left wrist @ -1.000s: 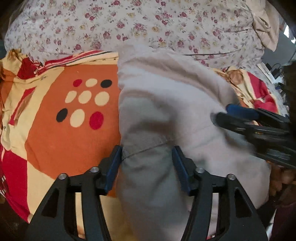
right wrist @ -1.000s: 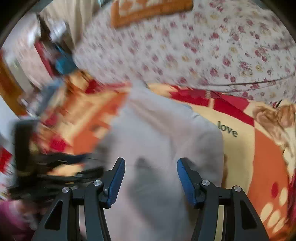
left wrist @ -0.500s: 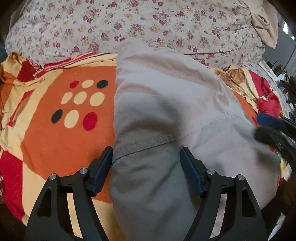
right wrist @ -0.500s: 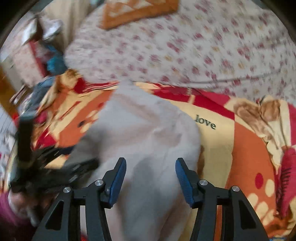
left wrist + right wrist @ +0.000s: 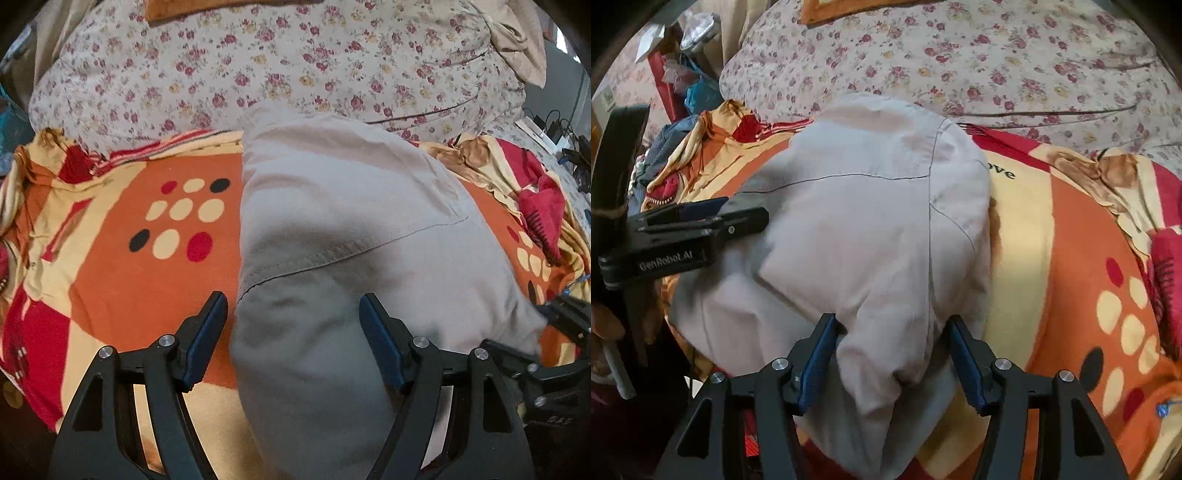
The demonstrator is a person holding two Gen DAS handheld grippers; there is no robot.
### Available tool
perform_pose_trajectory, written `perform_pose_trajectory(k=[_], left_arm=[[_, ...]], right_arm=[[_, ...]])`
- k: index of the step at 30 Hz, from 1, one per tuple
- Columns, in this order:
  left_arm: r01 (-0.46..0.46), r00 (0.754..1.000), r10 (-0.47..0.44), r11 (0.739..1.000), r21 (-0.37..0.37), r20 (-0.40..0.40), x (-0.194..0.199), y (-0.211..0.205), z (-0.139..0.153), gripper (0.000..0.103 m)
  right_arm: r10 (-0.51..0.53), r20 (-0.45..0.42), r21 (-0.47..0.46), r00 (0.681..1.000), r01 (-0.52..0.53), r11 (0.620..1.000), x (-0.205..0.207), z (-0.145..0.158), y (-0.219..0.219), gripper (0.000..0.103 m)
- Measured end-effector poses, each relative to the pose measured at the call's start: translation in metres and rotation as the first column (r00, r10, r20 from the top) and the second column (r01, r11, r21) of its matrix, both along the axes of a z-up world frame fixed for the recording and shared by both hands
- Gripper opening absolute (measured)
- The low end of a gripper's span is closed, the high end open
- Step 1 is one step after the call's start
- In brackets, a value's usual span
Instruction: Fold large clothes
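Place: on the bed, over the orange, red and cream patterned blanket [image 5: 122,280], with the pale grey cotton garment [image 5: 332,229] as our landmark.
Just changed: the right tool [image 5: 890,354] has swung off the garment's right side to its near edge. A second ago it reached in from the side; now it sits low at the garment's near right corner.
Left tool [image 5: 293,332]: jaws spread, a touch wider than a second ago, straddling the garment's near left edge and gripping nothing.
Right tool: jaws spread too, with a puckered ridge of grey cloth between them, not pinched.
What it means: both tools look lined up on the near edge, likely ready to take hold for the next fold.
Garment look: already folded into a broad panel, stitched seams running across it, soft creases near the tools.
Garment position: lying mid-blanket, its far end reaching the floral-print quilt [image 5: 280,62].
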State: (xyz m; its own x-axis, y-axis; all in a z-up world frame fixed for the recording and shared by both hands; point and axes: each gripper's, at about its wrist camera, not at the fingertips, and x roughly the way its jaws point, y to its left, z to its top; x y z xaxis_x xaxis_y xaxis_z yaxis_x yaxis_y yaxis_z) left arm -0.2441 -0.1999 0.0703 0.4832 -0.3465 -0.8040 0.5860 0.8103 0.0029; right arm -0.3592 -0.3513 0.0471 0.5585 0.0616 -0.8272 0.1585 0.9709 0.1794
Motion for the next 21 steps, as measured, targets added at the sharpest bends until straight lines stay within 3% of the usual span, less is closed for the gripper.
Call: perform_pose_trajectory(k=[9,13,21], left_arm=[[-0.045,0.998,0.048,0.996,-0.076,0.036,-0.005,0.019,0.029,0.074],[-0.067,0.993,0.074,0.995,-0.076,0.088,-0.013,0.025,0.039,0.074],[-0.089,0.992,0.097,0.992,-0.087,0.085,-0.02,0.032,0.036,0.074]], right_arm=[[-0.085,0.11,-0.059,0.99,0.092,0.994,0.0,0.051,0.016,0.064],[-0.107,0.131,-0.099,0.986,0.12,0.988,0.006,0.056,0.026,0.075],[-0.122,0.144,-0.152,0.982,0.144,0.978,0.009,0.063,0.035,0.079]])
